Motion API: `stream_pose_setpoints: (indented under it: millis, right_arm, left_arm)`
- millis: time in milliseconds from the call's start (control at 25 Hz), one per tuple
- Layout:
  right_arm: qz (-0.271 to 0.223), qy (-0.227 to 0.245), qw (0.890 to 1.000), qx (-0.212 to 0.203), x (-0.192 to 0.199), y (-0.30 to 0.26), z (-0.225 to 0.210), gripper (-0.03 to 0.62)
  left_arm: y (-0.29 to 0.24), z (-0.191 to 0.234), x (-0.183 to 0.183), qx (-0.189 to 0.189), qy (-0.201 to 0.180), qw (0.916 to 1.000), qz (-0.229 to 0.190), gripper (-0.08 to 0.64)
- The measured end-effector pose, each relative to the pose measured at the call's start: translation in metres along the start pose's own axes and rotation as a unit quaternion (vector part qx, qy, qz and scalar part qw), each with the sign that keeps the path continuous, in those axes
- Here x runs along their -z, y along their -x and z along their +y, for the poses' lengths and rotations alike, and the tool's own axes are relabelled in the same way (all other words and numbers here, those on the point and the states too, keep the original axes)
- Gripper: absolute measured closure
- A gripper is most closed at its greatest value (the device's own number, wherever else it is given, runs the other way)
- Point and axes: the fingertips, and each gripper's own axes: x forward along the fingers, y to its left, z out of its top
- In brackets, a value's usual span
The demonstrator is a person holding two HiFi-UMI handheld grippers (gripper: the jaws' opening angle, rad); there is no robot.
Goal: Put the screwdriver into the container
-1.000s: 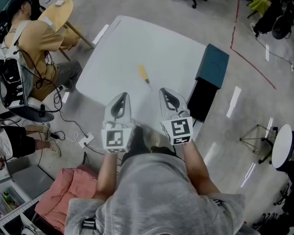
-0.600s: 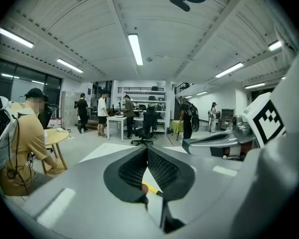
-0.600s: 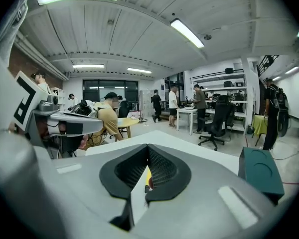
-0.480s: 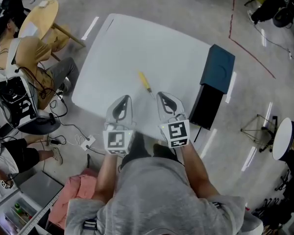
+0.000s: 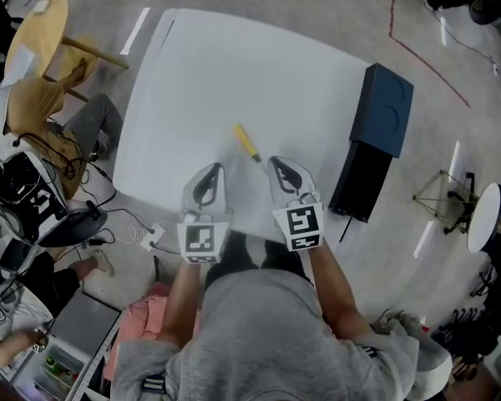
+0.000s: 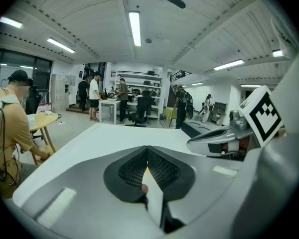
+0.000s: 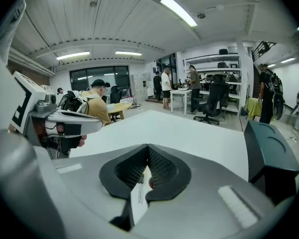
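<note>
White tabletop (image 5: 234,65) is seen filling the middle of the head view, and the yellow-handled screwdriver (image 5: 247,143) is found lying on it at centre frame, untouched. Just below it the left gripper (image 5: 210,169) and the right gripper (image 5: 279,162) are held side by side, each with its jaws pressed together on nothing. At the right of the frame, beside the table's edge, the dark teal container (image 5: 384,111) is seen, well apart from the screwdriver.

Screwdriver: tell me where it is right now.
In the head view the screwdriver lies on the white table, just beyond the tips of the left gripper and right gripper, with the dark container off to its right.
</note>
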Motion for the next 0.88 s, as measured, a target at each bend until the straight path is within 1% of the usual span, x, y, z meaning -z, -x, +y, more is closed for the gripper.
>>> stream_pose_setpoints:
  millis: [160, 360, 560, 800, 840, 880]
  right_arm:
    - [0.024, -0.015, 1.000, 0.005, 0.014, -0.015, -0.002, 0.589]
    - [0.054, -0.021, 0.998, 0.005, 0.031, -0.036, 0.001, 0.589]
    - [0.085, -0.021, 0.996, 0.005, 0.038, -0.053, 0.005, 0.589]
    - [0.117, -0.023, 0.993, 0.008, 0.043, -0.067, 0.009, 0.588]
    - [0.121, -0.023, 0.992, 0.007, 0.044, -0.070, 0.009, 0.583]
    - [0.127, -0.022, 0.992, 0.007, 0.046, -0.071, 0.010, 0.564]
  left_arm:
    - [-0.011, 0.009, 0.016, 0.011, 0.008, 0.9997, 0.022, 0.548]
    - [-0.026, 0.017, 0.033, 0.027, 0.013, 0.9988, 0.039, 0.548]
    - [-0.035, 0.028, 0.040, 0.035, 0.022, 0.9980, 0.047, 0.548]
    - [-0.043, 0.033, 0.043, 0.052, 0.021, 0.9968, 0.057, 0.548]
    - [-0.044, 0.034, 0.043, 0.054, 0.021, 0.9966, 0.059, 0.548]
    - [-0.045, 0.035, 0.044, 0.056, 0.021, 0.9964, 0.061, 0.548]
